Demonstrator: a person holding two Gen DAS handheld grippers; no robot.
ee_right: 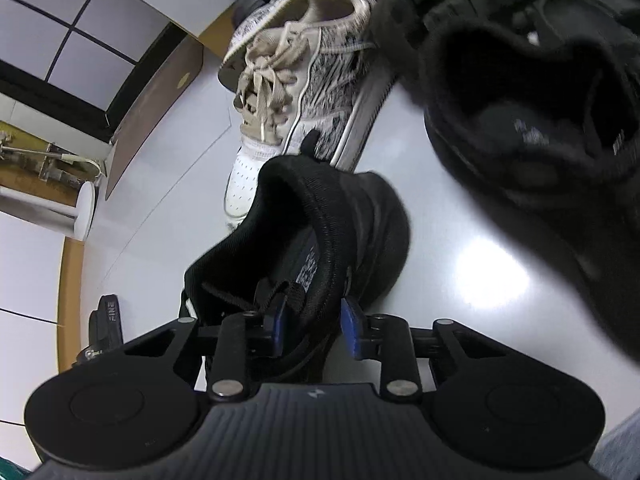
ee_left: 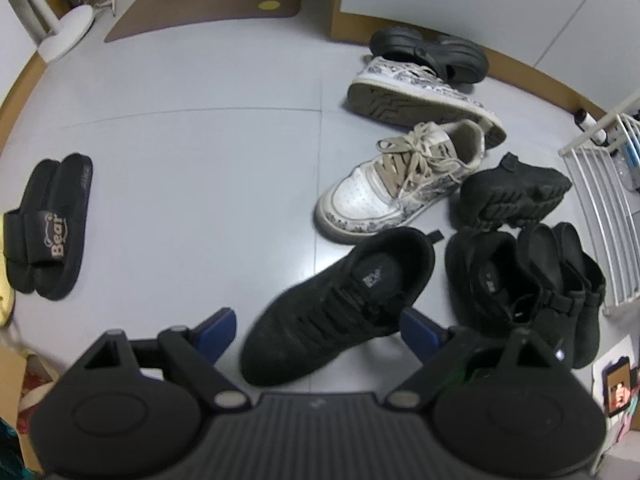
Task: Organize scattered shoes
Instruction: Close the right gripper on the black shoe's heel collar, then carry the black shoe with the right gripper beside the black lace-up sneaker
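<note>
A black lace-up sneaker [ee_left: 340, 304] lies on the grey floor, toe towards me, just beyond my left gripper [ee_left: 318, 334]. That gripper is open, its blue pads [ee_left: 216, 332] wide apart and holding nothing. In the right wrist view my right gripper [ee_right: 316, 324] is shut on the side wall of the black sneaker [ee_right: 320, 232] at its collar, one pad inside and one outside. Behind its heel stands a white patterned sneaker [ee_left: 400, 184] [ee_right: 288, 92]. Its mate [ee_left: 420, 92] lies on its side farther back. My right gripper does not show in the left wrist view.
A pair of black slippers [ee_left: 48, 224] sits at the far left. Black clogs [ee_left: 432, 52] rest by the back wall. A chunky black shoe [ee_left: 516, 192] and more black shoes [ee_left: 528, 288] crowd the right, next to a white rack [ee_left: 600, 200]. Another black shoe [ee_right: 540, 120] looms close on the right.
</note>
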